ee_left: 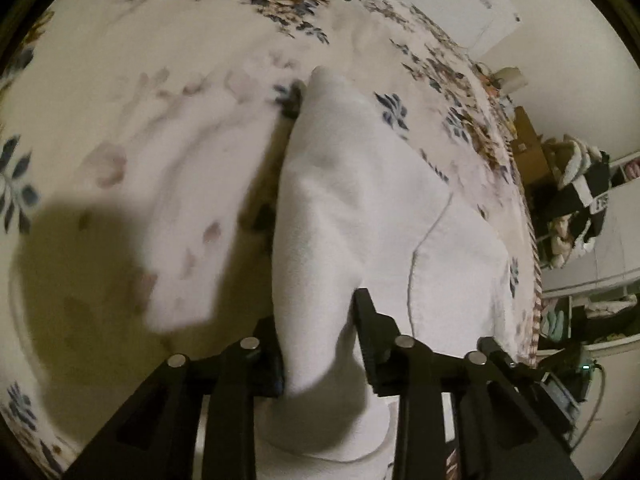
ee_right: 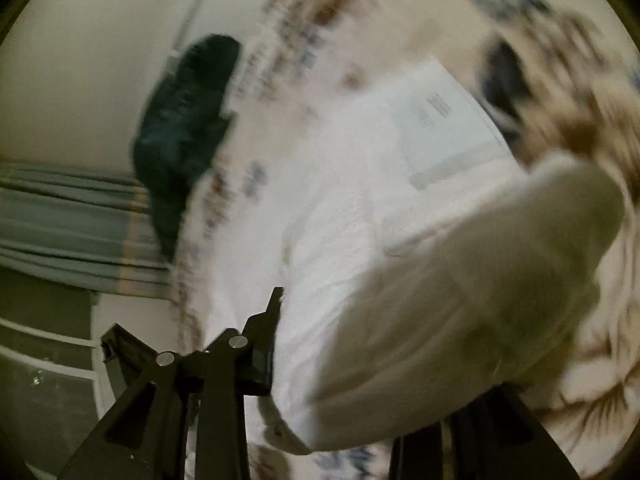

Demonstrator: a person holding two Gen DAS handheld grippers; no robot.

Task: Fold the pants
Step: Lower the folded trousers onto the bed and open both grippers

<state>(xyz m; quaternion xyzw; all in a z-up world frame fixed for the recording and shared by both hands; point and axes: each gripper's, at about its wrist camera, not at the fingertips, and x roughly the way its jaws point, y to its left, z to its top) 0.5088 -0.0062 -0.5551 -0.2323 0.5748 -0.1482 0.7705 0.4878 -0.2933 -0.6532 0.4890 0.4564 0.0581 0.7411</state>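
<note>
The white pants point(ee_left: 352, 216) are lifted partly off the floral bedspread point(ee_left: 120, 60). Fabric is clamped by the left gripper point(ee_left: 320, 332) and apparently by the right gripper point(ee_right: 340, 344) (one finger hidden). Soft, limp cloth is judged best gripped at edges.

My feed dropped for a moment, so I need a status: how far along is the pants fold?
Early to middle. Done: the white pants are picked up off the floral bedspread. In hand: the left tongs pinch a raised ridge of fabric, and the right tongs appear clamped on another bunch, though that view is blurred. Left: no flat, stacked fold shows yet, so laying the cloth over and smoothing it remain.
</note>
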